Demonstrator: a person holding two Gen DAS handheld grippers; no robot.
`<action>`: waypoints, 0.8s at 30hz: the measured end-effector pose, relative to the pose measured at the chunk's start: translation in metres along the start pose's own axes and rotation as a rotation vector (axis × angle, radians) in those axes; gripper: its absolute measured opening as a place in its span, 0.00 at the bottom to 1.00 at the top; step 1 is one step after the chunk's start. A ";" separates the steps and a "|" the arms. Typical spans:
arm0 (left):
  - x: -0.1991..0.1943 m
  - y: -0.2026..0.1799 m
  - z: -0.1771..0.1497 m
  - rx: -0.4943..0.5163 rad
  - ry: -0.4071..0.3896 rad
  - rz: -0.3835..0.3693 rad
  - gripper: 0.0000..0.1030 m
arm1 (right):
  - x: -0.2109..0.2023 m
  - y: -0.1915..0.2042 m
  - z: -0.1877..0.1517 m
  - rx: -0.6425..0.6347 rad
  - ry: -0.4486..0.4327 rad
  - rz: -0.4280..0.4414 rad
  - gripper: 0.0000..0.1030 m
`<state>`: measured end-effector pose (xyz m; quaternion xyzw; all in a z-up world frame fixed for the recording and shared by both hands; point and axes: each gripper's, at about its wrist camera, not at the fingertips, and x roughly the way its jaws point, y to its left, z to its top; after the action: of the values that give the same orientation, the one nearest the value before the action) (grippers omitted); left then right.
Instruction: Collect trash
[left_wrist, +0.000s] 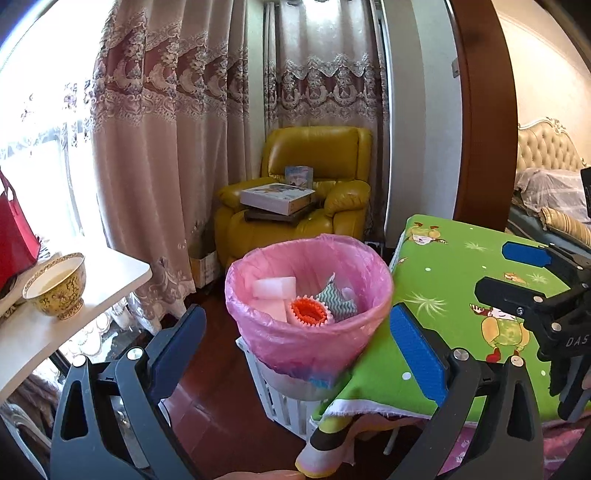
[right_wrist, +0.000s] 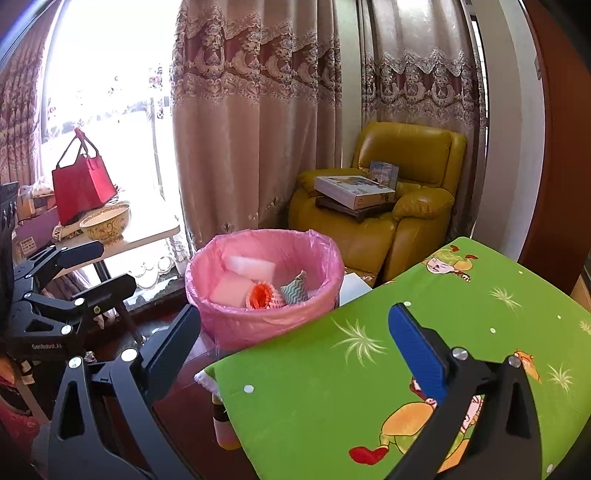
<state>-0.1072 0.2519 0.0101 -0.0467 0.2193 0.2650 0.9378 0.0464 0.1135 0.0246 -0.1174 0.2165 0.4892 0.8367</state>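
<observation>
Hovering left gripper (left_wrist: 297, 343), right gripper (right_wrist: 295, 341) (both agape), angled down

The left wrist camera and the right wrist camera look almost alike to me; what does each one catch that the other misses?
Only the left wrist view shows the bed with its tufted headboard and the white crate under the bin. Only the right wrist view shows the whole red tote bag with its handles. Both show the pink-lined trash bin holding white foam blocks and an orange net, the yellow armchair, the yellow bowl, the green cartoon cloth and both open grippers: left, right.
</observation>
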 end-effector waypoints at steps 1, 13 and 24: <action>0.000 0.002 -0.001 -0.001 0.001 0.003 0.92 | -0.001 0.000 0.000 -0.003 -0.005 -0.007 0.96; -0.003 0.004 -0.004 -0.004 0.005 -0.014 0.92 | -0.005 0.002 0.005 -0.021 -0.032 -0.052 0.96; 0.000 0.002 -0.006 -0.006 0.016 -0.027 0.92 | -0.007 0.002 0.003 -0.013 -0.057 -0.050 0.96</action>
<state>-0.1100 0.2524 0.0047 -0.0544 0.2255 0.2527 0.9393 0.0428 0.1102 0.0307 -0.1143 0.1865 0.4724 0.8538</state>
